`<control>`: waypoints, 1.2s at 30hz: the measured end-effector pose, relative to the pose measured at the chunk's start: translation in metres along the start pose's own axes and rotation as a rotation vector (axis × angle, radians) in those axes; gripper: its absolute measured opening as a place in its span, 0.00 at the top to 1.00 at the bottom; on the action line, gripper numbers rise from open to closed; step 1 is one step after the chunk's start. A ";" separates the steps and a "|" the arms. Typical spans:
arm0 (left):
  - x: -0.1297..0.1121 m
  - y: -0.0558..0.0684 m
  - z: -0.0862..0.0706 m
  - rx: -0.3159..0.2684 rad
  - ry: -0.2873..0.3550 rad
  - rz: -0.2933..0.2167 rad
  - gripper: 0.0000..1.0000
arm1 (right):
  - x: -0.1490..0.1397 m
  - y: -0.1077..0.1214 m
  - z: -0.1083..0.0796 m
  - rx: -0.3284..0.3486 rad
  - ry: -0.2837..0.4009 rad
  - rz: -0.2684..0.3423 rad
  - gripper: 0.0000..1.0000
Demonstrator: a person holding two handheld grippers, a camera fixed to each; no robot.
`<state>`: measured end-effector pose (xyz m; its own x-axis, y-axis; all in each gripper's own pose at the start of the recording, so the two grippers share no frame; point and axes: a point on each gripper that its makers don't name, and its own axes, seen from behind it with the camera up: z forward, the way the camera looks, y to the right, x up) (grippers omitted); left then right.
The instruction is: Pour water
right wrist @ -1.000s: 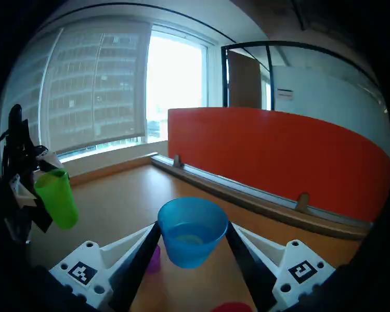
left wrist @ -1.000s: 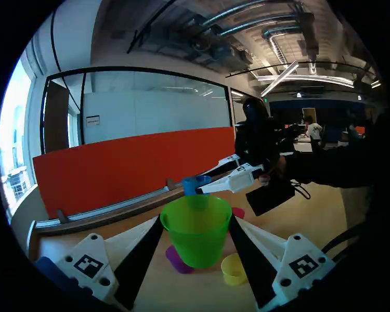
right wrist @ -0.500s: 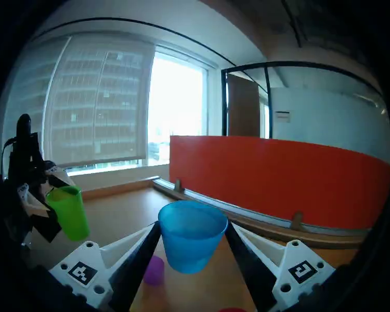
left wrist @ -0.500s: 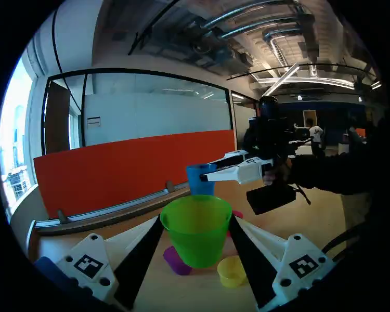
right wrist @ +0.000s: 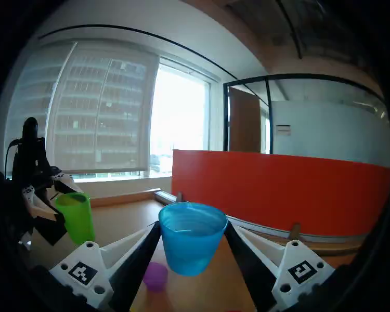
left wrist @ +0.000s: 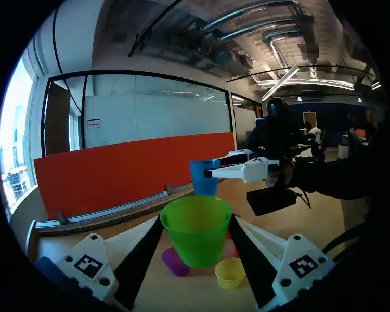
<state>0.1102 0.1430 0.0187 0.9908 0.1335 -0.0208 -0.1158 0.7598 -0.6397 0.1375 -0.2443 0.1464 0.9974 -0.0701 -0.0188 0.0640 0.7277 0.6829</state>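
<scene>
Blue cup (right wrist: pixel 190 247), holding water, stands upright clamped in the right hand-held gripper (right wrist: pixel 191 229), lifted this past second above the rim of the green cup (left wrist: pixel 197 239). The left hand-held gripper (left wrist: pixel 196 219) clamps that cup over the worktop (left wrist: pixel 190 294); tipping looks next.

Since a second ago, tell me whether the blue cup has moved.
Yes. In the left gripper view the blue cup has risen and shifted slightly right against the orange partition, and now sits upright.
</scene>
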 end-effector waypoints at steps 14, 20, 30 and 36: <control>0.004 0.009 0.001 -0.007 0.012 -0.007 0.12 | 0.010 -0.008 -0.029 -0.005 0.052 -0.035 0.09; 0.003 0.012 0.003 -0.009 0.014 -0.009 0.12 | 0.010 -0.011 -0.043 -0.005 0.060 -0.045 0.09; -0.001 0.016 0.004 -0.014 0.011 -0.011 0.12 | 0.001 -0.018 -0.061 0.002 0.040 -0.042 0.09; 0.000 0.016 0.004 -0.015 0.009 -0.013 0.12 | 0.001 -0.024 -0.071 0.007 0.037 -0.042 0.09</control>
<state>0.1079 0.1574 0.0112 0.9929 0.1174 -0.0192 -0.1015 0.7519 -0.6514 0.1392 -0.2136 0.0784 0.9944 -0.0753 -0.0741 0.1056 0.7196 0.6863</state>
